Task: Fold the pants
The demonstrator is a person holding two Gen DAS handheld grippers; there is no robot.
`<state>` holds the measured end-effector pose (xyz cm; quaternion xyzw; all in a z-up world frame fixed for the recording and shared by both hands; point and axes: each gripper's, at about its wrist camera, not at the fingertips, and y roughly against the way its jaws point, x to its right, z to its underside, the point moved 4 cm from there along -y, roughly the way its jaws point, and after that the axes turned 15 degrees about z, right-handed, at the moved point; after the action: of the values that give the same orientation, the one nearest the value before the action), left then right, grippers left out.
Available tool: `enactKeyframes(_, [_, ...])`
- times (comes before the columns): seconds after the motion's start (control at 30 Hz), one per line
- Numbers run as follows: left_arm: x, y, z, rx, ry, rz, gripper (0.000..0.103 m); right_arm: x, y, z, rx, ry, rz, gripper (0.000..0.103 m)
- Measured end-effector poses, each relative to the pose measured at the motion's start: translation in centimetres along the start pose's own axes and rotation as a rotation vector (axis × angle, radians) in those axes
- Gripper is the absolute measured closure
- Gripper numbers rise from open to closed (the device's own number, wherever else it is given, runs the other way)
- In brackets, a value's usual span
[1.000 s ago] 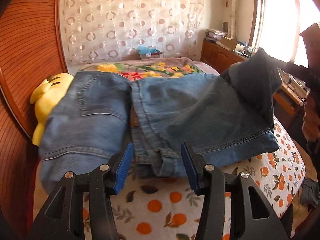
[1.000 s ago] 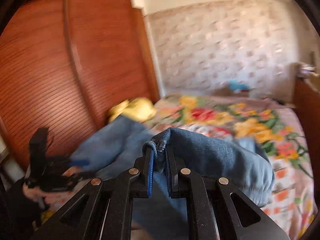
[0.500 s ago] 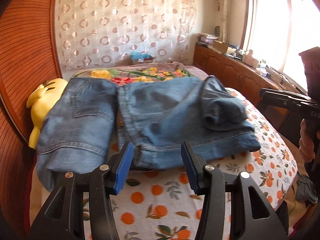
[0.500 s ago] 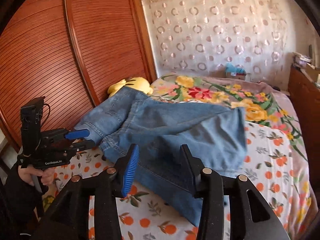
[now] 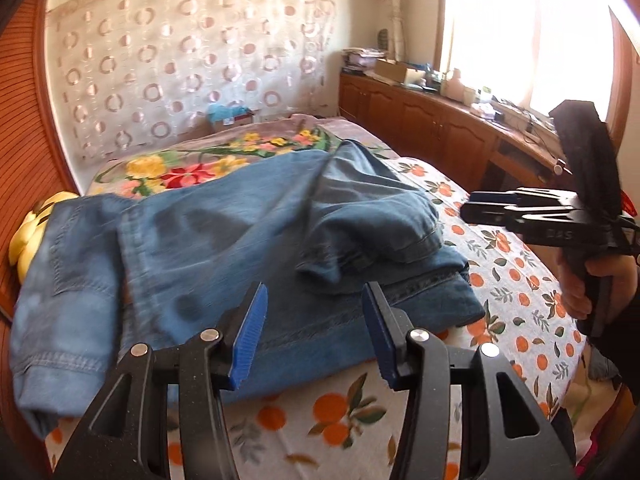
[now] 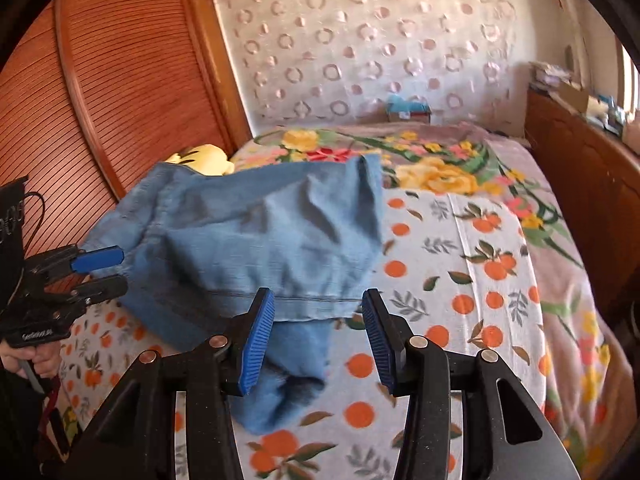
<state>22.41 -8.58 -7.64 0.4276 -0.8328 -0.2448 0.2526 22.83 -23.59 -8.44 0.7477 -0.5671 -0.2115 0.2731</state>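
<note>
Midway through the job, a pair of blue jeans (image 5: 224, 240) lies across the near end of a bed (image 5: 520, 280) covered in an orange-print sheet, seen first from the left wrist. The left gripper (image 5: 312, 332) hovers just short of the jeans' near hem, its blue pads apart with nothing between them. One leg end has been laid back over the rest in a loose, rumpled heap toward the window side of the jeans, so a first fold looks made but not smoothed. The waist part droops off the bed's edge on the wardrobe side, beside a yellow plush toy (image 5: 28, 232). Beyond the jeans on the window side the right gripper (image 5: 480, 210) hangs in the air, held in a hand (image 5: 592, 284).

From the right wrist, the right gripper's own pads stand parted and clear of the denim, which lies just ahead of and below them. Its folded-over layer shows creases, and a lower layer pokes out toward the camera. Squaring the edges and at least one more fold appear left to do. Bare sheet stretches wide on the cabinet side of the jeans, ample room to work; on the other side the wardrobe (image 6: 100, 100) stands close.
</note>
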Motion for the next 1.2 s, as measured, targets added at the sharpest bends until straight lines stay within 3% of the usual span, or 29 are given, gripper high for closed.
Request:
enactKeyframes(0.17, [0.4, -2.2, -1.3, 0.000, -0.050, -0.002, 0.054, 0.7, -2.8, -1.3, -0.057, -0.061, -0.075, 0.054])
enactKeyframes(0.3, [0.1, -3.7, -1.9, -0.017, -0.060, 0.006, 0.078, 0.3, -4.7, -1.8, -0.116, -0.101, -0.162, 0.052])
enactKeyframes(0.47, [-0.5, -2.7, -2.9, 0.051, -0.026, 0.034, 0.092, -0.6, -5.0, -2.0, -0.124, -0.101, -0.176, 0.050])
enactKeyframes(0.63, [0.0, -0.7, -3.6, 0.108, -0.023, 0.059, 0.093, -0.8, -6.0, -2.2, -0.135, -0.118, -0.206, 0.041])
enactKeyframes(0.77, [0.2, 0.4, -3.3, 0.129, -0.007, 0.080, 0.094, -0.8, -6.9, -1.9, -0.148, -0.129, -0.253, 0.040])
enactKeyframes(1.0, [-1.4, -1.4, -1.1, 0.058, 0.015, 0.027, 0.094, -0.9, -8.9, -2.0, -0.176, -0.121, -0.280, 0.041])
enactKeyframes(1.07, [-1.6, -1.8, -0.7, 0.046, 0.020, 0.027, 0.094, -0.7, -9.0, -2.0, -0.179, -0.117, -0.283, 0.048])
enactKeyframes(1.2, [-1.3, -2.2, -0.1, 0.024, 0.009, 0.027, 0.094, -0.5, -8.4, -2.7, -0.147, -0.085, -0.239, 0.081])
